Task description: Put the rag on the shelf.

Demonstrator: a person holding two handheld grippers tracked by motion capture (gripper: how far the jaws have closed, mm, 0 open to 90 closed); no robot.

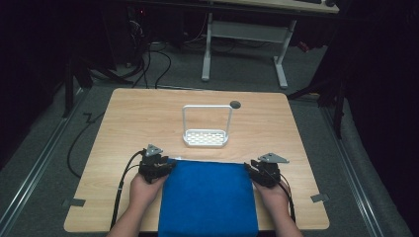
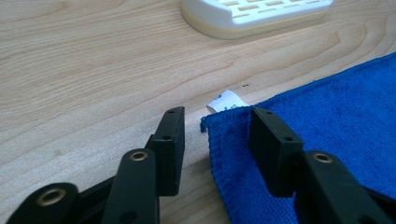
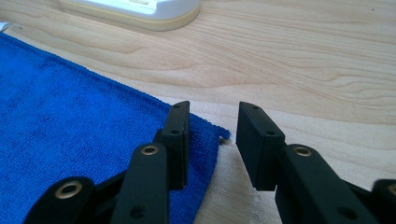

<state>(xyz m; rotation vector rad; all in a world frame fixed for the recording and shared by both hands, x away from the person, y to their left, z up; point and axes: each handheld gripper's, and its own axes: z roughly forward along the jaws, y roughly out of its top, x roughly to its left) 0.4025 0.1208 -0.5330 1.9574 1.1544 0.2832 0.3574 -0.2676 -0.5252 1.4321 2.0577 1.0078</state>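
Note:
A blue towel (image 1: 207,197) lies flat on the near half of the wooden table (image 1: 123,118), reaching past the front edge. My left gripper (image 1: 159,164) sits at the towel's far left corner (image 2: 210,122); its jaws are open and straddle that corner, where a white label (image 2: 226,100) sticks out. At the far right corner (image 3: 219,133) is my right gripper (image 1: 258,169), open too, one jaw over the cloth and the other over bare wood. A white rack (image 1: 206,137) with a tall wire handle and slotted base stands behind the towel at mid-table.
A small dark round hole (image 1: 235,104) is in the tabletop behind the rack. Bare wood (image 2: 93,70) lies left, right and beyond the towel. A white-legged desk (image 1: 244,34) stands on the floor past the table's far edge.

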